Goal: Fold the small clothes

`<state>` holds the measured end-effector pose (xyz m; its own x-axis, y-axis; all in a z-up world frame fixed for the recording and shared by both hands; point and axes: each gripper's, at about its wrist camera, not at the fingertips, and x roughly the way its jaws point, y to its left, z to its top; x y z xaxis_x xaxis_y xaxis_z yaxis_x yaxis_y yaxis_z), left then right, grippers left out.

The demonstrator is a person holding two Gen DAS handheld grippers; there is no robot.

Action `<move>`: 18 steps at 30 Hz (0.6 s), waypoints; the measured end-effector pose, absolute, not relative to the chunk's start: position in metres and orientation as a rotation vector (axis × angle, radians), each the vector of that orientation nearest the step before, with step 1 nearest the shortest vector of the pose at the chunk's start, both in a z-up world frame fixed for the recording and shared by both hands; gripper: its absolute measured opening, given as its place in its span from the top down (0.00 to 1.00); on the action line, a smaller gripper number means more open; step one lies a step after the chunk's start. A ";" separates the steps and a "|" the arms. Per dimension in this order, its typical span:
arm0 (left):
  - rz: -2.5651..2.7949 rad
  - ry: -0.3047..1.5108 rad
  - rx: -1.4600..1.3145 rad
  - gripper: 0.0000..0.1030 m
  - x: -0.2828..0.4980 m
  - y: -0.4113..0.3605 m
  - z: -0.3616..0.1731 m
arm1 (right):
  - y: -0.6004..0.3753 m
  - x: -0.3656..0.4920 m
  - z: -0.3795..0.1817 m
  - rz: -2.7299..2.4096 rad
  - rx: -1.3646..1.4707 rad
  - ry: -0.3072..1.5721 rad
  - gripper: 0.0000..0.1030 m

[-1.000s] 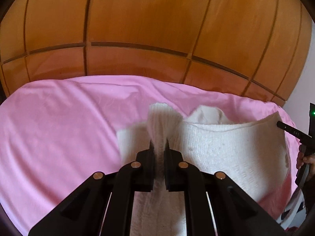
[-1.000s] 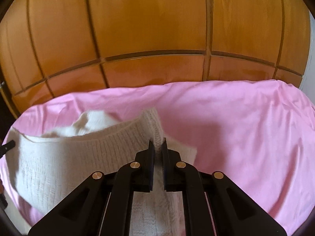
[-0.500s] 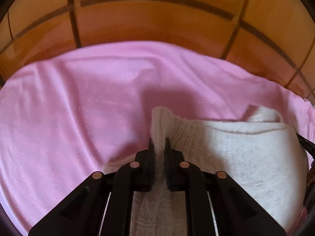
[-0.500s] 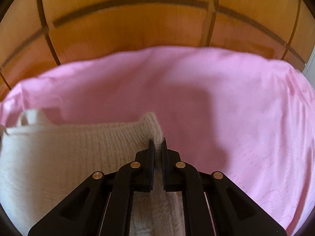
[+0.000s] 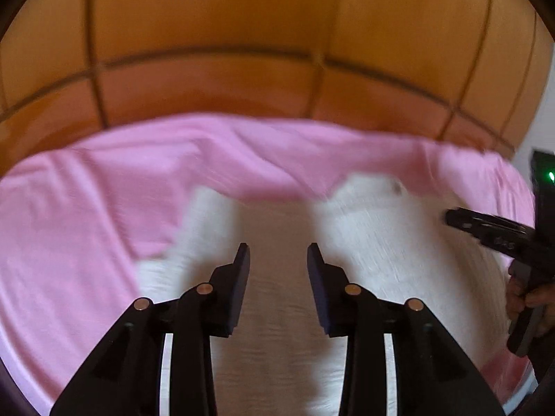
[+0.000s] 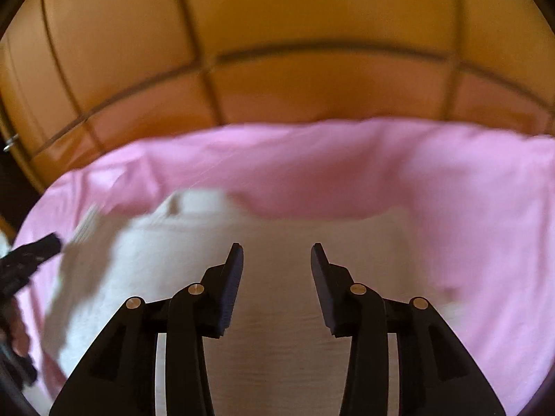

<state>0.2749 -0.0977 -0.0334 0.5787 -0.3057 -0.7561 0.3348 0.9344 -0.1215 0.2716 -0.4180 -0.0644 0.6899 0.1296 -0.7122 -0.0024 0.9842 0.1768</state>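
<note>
Nearest us, our left gripper (image 5: 277, 254) and right gripper (image 6: 275, 254) hang spread wide, gripping nothing. Just beyond, the white knit garment (image 5: 277, 312) lies on the pink sheet (image 5: 86, 225); we should lift clear without snagging its far fold.

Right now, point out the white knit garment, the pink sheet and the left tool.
white knit garment (image 5: 277, 312), left wrist view, flat middle.
pink sheet (image 6: 468, 208), right wrist view, bare right part.
left tool (image 5: 277, 256), left wrist view, between its open fingertips.
</note>
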 end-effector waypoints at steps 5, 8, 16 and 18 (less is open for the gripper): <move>-0.357 0.957 0.055 0.96 0.291 -0.110 -0.071 | -0.385 0.285 -0.101 0.089 0.089 0.896 0.94; -0.355 0.920 -0.004 0.98 0.295 -0.103 -0.065 | -0.380 0.283 -0.093 0.082 0.052 0.858 0.98; -0.312 0.845 -0.019 0.98 0.307 -0.112 -0.051 | -0.391 0.294 -0.071 0.052 0.087 0.763 0.99; -0.288 0.889 0.012 0.98 0.313 -0.120 -0.065 | -0.390 0.304 -0.082 0.025 0.059 0.786 1.00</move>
<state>0.3127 -0.1200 -0.0655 0.5945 -0.2430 -0.7665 0.2532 0.9613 -0.1083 0.3041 -0.3897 -0.0818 0.7065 0.0444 -0.7063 -0.0007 0.9981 0.0621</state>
